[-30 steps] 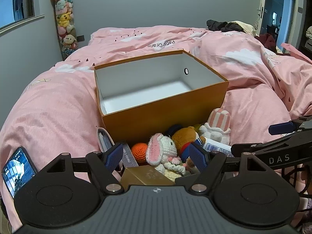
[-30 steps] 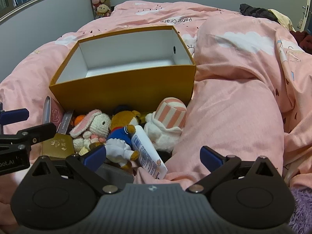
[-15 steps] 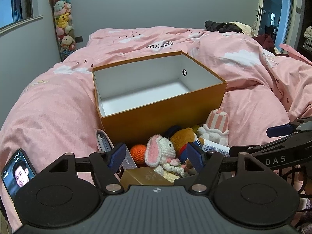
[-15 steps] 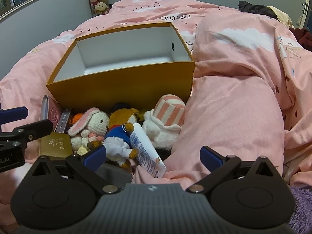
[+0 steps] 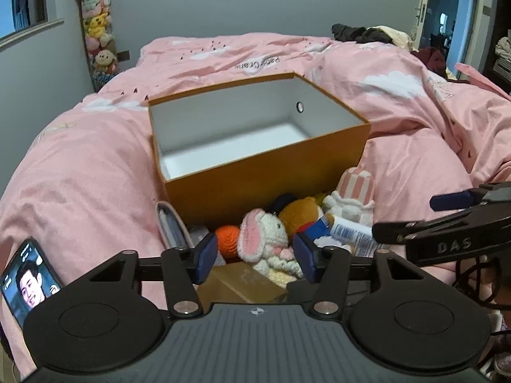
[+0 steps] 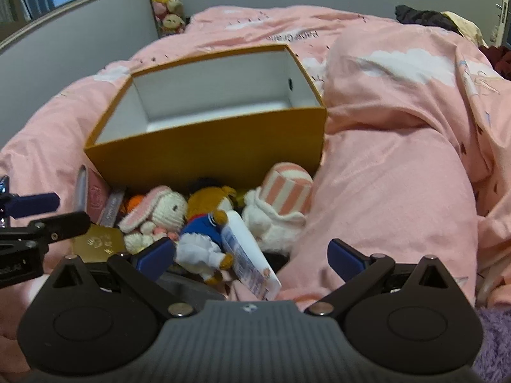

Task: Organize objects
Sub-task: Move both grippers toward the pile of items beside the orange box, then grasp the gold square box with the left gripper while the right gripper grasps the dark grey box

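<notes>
Straight ahead of the left gripper (image 5: 255, 257), jaws closing around but not yet pressing the crocheted rabbit (image 5: 265, 239) lying crosswise before the empty orange box (image 5: 265, 172), nearer here than to the wide-open, empty right gripper (image 6: 252, 255).

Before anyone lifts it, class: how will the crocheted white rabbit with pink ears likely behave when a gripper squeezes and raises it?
The crocheted rabbit looks soft, so it should squash rather than resist. Its ears would probably dangle. The yarn probably grips well. The left gripper is closing around it, its pads not yet pressing.
</notes>
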The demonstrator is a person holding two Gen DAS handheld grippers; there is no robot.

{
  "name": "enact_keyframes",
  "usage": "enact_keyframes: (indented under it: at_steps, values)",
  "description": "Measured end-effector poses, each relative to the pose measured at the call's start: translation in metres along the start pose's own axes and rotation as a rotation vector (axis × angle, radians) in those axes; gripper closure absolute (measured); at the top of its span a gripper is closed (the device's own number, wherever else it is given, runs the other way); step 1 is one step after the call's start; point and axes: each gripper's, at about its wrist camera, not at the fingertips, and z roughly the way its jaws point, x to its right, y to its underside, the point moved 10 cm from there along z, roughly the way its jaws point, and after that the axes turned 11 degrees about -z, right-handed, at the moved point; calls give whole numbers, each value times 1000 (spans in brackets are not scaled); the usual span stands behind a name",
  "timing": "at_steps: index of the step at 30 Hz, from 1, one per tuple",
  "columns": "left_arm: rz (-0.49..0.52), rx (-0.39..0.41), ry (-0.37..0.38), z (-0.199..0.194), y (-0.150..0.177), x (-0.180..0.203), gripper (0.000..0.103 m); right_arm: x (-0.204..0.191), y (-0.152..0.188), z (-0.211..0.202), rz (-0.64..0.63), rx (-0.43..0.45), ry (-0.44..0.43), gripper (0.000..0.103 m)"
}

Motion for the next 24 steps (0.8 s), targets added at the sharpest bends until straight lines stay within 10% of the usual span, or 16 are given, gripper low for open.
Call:
enact_keyframes:
  at_steps: [11, 24]
  values:
    - [-115, -87, -41, 13, 5, -37, 56, -31, -12, 21, -106, -34, -135, 39]
    - [-307, -325, 24, 40, 40, -50, 34, -47, 4, 34, -73, -137, -270, 31]
